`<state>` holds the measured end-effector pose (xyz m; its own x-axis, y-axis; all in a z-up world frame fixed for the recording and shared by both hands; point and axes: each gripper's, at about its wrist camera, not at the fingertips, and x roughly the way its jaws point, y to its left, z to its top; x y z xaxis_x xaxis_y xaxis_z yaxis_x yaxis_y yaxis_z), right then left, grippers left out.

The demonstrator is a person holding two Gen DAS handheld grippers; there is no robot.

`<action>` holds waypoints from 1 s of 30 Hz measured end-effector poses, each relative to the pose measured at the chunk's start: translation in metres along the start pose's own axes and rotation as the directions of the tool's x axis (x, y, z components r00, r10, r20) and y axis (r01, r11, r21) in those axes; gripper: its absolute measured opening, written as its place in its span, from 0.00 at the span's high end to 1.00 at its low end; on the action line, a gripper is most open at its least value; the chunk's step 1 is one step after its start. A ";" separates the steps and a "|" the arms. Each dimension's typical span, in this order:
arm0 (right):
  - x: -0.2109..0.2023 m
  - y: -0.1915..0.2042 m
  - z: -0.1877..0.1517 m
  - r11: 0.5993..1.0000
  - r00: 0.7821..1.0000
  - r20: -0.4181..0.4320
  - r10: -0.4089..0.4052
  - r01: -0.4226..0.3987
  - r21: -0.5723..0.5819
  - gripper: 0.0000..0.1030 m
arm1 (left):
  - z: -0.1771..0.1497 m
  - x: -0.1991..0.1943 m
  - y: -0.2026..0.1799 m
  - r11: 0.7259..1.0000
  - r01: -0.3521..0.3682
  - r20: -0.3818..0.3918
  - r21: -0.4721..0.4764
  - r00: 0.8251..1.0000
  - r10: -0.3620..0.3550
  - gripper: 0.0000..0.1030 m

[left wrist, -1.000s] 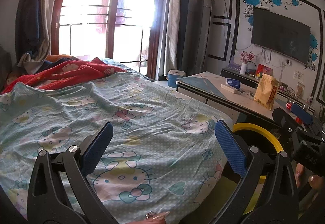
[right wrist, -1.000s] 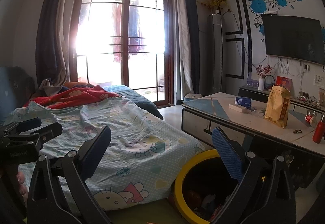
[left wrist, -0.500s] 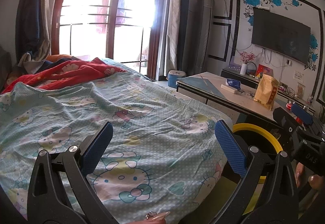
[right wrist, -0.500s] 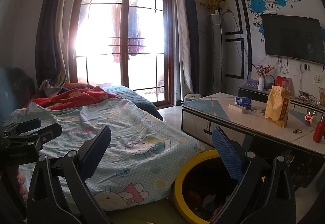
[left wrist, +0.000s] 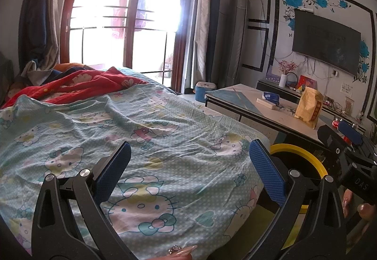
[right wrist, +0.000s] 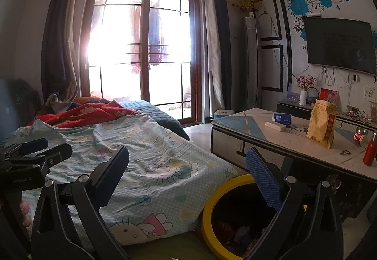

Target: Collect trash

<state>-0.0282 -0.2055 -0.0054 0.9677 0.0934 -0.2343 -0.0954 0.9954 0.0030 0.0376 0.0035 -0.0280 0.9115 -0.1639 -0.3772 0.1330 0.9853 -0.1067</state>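
Observation:
A black trash bin with a yellow rim stands on the floor between the bed and the low table, with crumpled trash inside. It also shows in the left wrist view. My left gripper is open and empty, held above the bed's cartoon-cat sheet. My right gripper is open and empty, above the bed's edge and the bin. Each gripper shows at the side of the other's view.
A low table at right holds a yellow paper bag, a blue packet, a white strip and a red bottle. A red blanket lies at the bed's far end. A TV hangs on the wall.

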 end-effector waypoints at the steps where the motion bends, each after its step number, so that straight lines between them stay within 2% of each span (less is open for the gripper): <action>1: 0.000 0.000 0.000 1.000 1.000 0.000 0.001 -0.001 0.000 0.06 | 0.000 0.000 0.000 1.000 0.000 0.000 0.000 1.000 0.000 0.10; 12: 0.000 0.000 0.000 1.000 1.000 0.001 0.001 -0.001 0.004 0.06 | 0.000 0.001 0.000 1.000 0.010 -0.014 -0.005 1.000 -0.010 0.10; 18: 0.004 -0.001 0.012 1.000 1.000 -0.014 -0.001 0.001 0.026 0.06 | 0.000 0.003 0.003 1.000 0.013 -0.030 -0.020 0.999 -0.014 0.10; 21: 0.013 0.008 0.026 0.999 0.999 -0.019 0.043 -0.042 0.029 0.06 | 0.004 0.007 0.016 0.998 -0.002 -0.054 -0.067 0.999 -0.001 0.10; 24: 0.032 0.033 0.041 0.991 0.990 -0.036 0.133 -0.133 0.005 0.06 | 0.015 0.010 0.056 0.985 -0.082 -0.093 -0.152 0.993 0.069 0.10; 26: 0.057 0.070 0.051 0.972 0.969 -0.089 0.229 -0.233 -0.032 0.06 | 0.023 0.012 0.105 0.952 -0.223 -0.143 -0.211 0.970 0.196 0.10; 27: 0.073 0.096 0.055 0.956 0.950 -0.130 0.282 -0.290 -0.044 0.06 | 0.023 0.011 0.132 0.927 -0.302 -0.177 -0.221 0.947 0.267 0.10; 29: 0.103 0.145 0.059 0.923 0.909 -0.207 0.362 -0.381 -0.057 0.06 | 0.018 0.007 0.185 0.859 -0.452 -0.234 -0.239 0.886 0.401 0.10; 30: 0.119 0.175 0.058 0.903 0.881 -0.254 0.399 -0.425 -0.058 0.06 | 0.014 0.004 0.207 0.838 -0.484 -0.245 -0.251 0.870 0.429 0.10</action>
<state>0.0837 -0.0194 0.0232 0.7555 0.4743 -0.4520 -0.5112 0.8582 0.0461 0.0745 0.2069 -0.0383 0.7543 0.2685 -0.5991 -0.4277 0.8933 -0.1381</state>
